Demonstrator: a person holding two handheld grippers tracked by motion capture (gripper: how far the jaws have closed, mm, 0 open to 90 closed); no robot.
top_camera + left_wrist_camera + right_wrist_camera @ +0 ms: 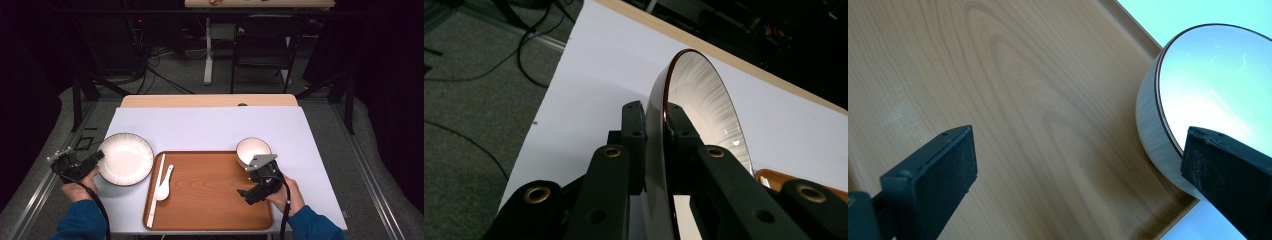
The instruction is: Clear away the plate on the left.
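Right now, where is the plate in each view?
High view: plate at left, beside the tray, its rim held by the left hand-held gripper.
Left gripper view: edge-on at centre, between the jaws.
Right gripper view: not in it.
Shared landmark: the tray's corner, wood grain.

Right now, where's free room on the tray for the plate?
The tray is bare across its middle, between the spoon and chopsticks at its left edge and the bowl at its far right corner. The right tongs hover open over its right side; that side is crowded.
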